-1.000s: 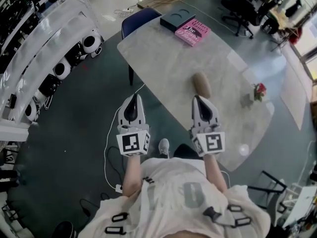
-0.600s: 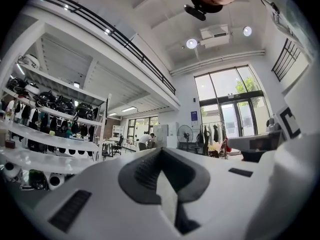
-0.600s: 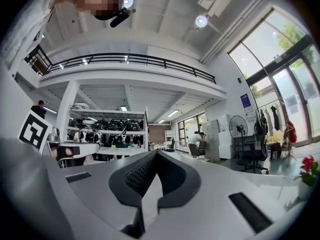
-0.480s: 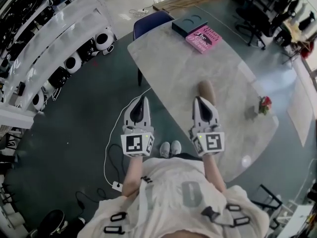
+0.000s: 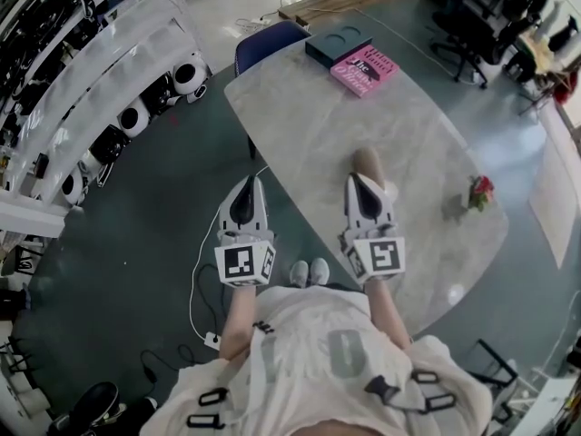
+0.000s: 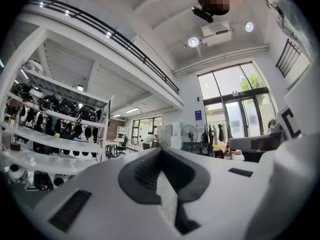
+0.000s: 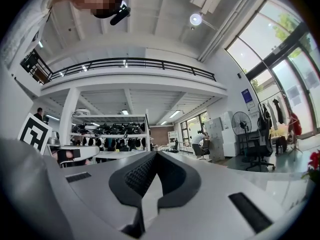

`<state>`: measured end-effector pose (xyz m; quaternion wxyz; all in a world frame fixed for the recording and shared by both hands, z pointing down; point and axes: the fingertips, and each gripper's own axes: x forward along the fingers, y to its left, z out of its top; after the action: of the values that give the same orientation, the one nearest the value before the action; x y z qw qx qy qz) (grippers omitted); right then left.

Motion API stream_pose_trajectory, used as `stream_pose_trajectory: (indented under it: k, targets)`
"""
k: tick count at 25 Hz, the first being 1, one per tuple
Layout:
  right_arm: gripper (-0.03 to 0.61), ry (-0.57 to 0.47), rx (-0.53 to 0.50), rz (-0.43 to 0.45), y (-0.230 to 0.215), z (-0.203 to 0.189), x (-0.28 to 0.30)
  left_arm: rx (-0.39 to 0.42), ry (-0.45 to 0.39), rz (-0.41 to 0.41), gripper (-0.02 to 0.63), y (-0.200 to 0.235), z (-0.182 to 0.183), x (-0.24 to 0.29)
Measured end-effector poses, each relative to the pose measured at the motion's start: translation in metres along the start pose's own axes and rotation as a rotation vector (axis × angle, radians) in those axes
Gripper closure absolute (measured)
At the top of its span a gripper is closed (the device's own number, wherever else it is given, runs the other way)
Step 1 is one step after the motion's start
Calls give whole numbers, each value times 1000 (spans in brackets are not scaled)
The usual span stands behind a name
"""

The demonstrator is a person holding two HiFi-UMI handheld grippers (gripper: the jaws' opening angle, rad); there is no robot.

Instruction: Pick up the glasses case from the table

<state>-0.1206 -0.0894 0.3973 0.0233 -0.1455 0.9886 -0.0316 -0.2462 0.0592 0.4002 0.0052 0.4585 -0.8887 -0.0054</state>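
The glasses case [image 5: 369, 161] is a tan oblong pouch lying on the grey marble table [image 5: 300, 116], near its front edge. My right gripper [image 5: 356, 179] is shut and empty, held level, and its tip covers the near end of the case in the head view. My left gripper [image 5: 244, 185] is also shut and empty, out past the table's left edge and over the dark floor. In the left gripper view the left gripper [image 6: 160, 151] has its dark pads together with nothing between them. So does the right gripper [image 7: 155, 155] in its own view. Neither gripper view shows the case.
A pink book [image 5: 363, 69] and a dark box [image 5: 336, 47] lie at the table's far end, with a blue chair [image 5: 268, 42] behind them. A small red flower [image 5: 478, 189] stands at the right of the table. Shelves of helmets [image 5: 109, 107] line the left. A white cable [image 5: 201, 271] runs across the floor.
Both grippers have drifted a little and stayed shut. The right gripper's tip, just short of the case before, now overlaps its near end, and the gripper has rolled slightly.
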Motion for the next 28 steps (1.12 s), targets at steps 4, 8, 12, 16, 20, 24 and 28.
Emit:
stream_pose_trajectory:
  k: [4,8,12,16,20,24,28]
  targets:
    - [577,-20,20,-16,-10,2,-5,27,22,-37,611,-20,-2,5]
    - [577,-33,5,-44,-22,0,-7,37,33,-98,611,-41,-10,16]
    - [577,-14,43,-108,-33,-7,-3,37,29,-188,611,-51,-13,45]
    - [577,-18,-31,-215,-55,6,-10,12,-14,-310,611,-74,-3,83]
    - [577,-22,-28,-340,-71,12,-24,4,-19,-403,611,-93,5,101]
    - [577,-12,-39,-444,-86,11,-37,21,-20,-477,611,-111,5,116]
    - [577,-11,-45,-530,-100,12,-54,28,-25,-542,611,-128,5,123]
